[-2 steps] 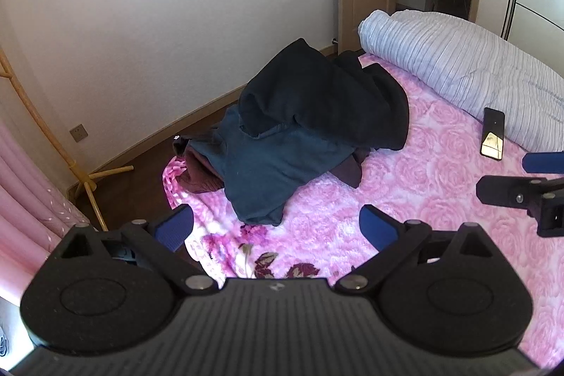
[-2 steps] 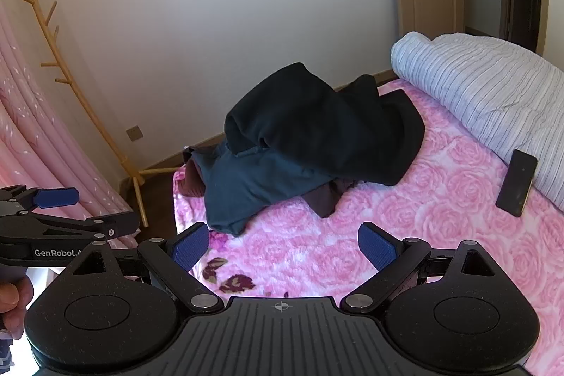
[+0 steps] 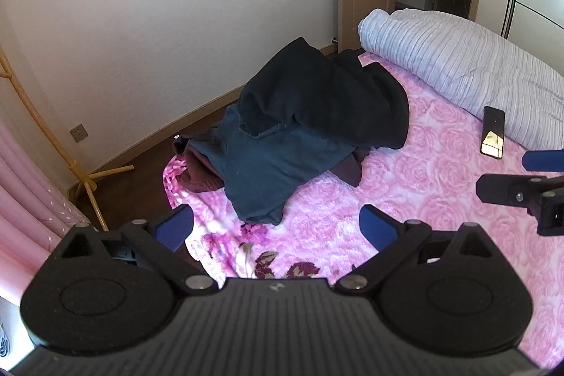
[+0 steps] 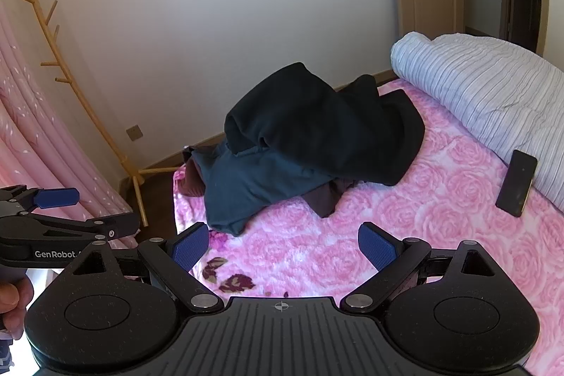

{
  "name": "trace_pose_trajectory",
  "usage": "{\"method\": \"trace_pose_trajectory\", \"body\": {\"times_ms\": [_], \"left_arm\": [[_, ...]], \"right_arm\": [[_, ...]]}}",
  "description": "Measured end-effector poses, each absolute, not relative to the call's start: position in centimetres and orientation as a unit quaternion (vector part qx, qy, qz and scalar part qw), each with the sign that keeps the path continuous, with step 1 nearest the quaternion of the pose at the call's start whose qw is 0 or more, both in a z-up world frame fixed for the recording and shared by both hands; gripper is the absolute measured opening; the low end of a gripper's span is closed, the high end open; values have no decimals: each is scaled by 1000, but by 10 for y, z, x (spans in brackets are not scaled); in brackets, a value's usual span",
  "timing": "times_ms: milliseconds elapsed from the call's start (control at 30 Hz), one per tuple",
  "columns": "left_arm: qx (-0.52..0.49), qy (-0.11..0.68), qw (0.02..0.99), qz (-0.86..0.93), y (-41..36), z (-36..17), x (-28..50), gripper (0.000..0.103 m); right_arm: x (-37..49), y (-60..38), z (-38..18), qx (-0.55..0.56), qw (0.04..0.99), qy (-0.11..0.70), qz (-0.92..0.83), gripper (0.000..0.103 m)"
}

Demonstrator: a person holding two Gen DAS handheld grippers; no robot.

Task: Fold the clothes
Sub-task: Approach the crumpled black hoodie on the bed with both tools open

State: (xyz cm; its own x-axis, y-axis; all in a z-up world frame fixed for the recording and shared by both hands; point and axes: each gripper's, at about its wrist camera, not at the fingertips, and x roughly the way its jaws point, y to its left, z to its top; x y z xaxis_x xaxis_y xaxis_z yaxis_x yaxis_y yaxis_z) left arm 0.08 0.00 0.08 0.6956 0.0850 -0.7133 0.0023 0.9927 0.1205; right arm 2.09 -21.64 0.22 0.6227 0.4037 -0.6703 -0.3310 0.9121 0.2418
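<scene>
Left tongs (image 3: 276,228) and right tongs (image 4: 283,245): both spread apart, empty, above the bed (image 4: 440,217). Unfolded clothes pile (image 4: 310,143) at twelve o'clock.

Pink rose-patterned bedspread (image 3: 440,199), black, seemingly teal clothes (image 3: 317,115)

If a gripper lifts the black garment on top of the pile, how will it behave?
Probably floppy: the black garment lies in soft, slumped folds. It looks thick, so perhaps heavy for cloth. Since it overlaps the blue garment, lifting may drag that along.
</scene>
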Motion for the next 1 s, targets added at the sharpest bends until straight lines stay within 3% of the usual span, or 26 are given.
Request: {"method": "trace_pose_trajectory", "body": {"times_ms": [1000], "left_arm": [[40,408,912,3,-1,-3,8,96]], "right_arm": [[24,-217,-3,27,900,389,196,94]]}}
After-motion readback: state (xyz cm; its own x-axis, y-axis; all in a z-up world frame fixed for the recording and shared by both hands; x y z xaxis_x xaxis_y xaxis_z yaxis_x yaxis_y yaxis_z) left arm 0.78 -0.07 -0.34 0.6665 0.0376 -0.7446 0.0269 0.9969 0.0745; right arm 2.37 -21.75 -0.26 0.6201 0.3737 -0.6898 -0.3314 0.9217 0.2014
